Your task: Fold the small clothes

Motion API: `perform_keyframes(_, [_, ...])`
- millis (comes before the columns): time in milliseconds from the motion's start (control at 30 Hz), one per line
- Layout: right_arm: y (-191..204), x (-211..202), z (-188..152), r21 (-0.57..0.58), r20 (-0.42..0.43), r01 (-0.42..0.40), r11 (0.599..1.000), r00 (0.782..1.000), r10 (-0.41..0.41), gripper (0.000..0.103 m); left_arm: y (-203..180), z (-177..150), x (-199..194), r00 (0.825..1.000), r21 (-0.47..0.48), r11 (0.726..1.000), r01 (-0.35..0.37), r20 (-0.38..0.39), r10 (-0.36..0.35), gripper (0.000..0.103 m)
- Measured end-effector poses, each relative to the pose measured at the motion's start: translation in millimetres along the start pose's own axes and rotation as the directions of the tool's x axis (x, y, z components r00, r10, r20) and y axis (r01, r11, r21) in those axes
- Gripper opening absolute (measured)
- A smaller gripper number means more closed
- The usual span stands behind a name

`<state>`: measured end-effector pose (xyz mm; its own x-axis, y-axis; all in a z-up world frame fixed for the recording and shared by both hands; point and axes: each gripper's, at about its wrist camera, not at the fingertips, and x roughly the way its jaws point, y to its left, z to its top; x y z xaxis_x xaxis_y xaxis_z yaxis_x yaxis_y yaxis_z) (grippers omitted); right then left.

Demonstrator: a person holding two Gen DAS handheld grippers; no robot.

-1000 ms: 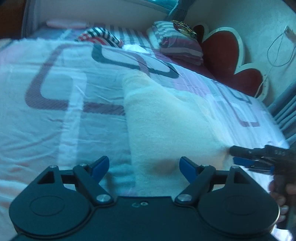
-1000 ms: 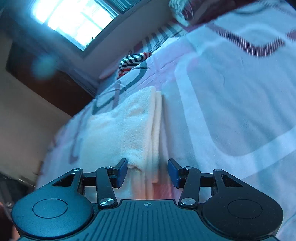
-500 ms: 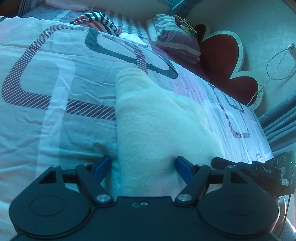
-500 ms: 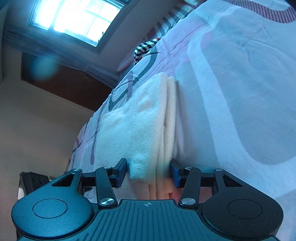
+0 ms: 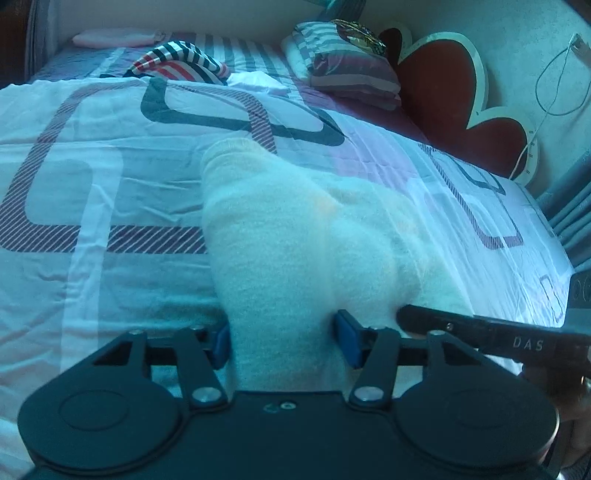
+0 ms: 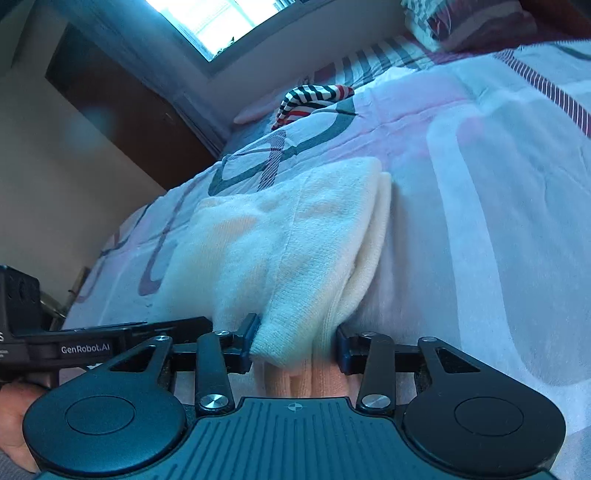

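Note:
A cream knitted garment (image 5: 295,240) lies folded lengthwise on the patterned bedsheet (image 5: 92,166). My left gripper (image 5: 282,339) has its blue pads pressed on either side of the garment's near end, which bunches up between them. My right gripper (image 6: 295,345) grips the other near corner of the same garment (image 6: 295,240), its layers squeezed between the pads. The right gripper's finger (image 5: 480,332) shows at the right of the left wrist view; the left gripper's body (image 6: 85,343) shows at the left of the right wrist view.
A striped red, black and white garment (image 5: 177,62) lies at the far end of the bed. Folded striped bedding (image 5: 351,62) and a red heart-shaped headboard (image 5: 454,96) stand at the back right. A window (image 6: 229,22) and dark door (image 6: 122,110) are beyond the bed.
Both grippers moved in onto the garment's near edge and closed on it. The cloth now bunches up between each pair of pads and is lifted slightly.

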<state>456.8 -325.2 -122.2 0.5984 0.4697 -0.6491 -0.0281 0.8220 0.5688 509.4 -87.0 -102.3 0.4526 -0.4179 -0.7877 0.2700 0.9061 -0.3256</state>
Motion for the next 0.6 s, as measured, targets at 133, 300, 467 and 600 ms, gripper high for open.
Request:
perform_keyframes(133, [-2, 0, -3, 0.007, 0.012, 0.001, 1.000, 1.000, -0.001, 0.037, -10, 1, -4, 0.999, 0.049, 0.998, -0.035, 0.014, 0.034, 0.039])
perform_keyframes(300, [8, 0, -1, -0.024, 0.030, 0.027, 0.999, 0.999, -0.027, 0.035, -15, 2, -5, 0.998, 0.088, 0.995, -0.055, 0.026, 0.053, 0.037])
perform_keyframes(467, [27, 0, -2, -0.083, 0.043, 0.095, 0.992, 0.995, -0.091, 0.034, -15, -2, -11, 0.998, 0.102, 0.994, -0.049, 0.042, 0.045, 0.034])
perform_keyframes(600, [44, 2, -3, -0.130, 0.053, 0.165, 0.978, 0.986, -0.159, 0.032, -12, -3, -15, 0.999, 0.101, 0.995, -0.025, 0.049, 0.020, 0.033])
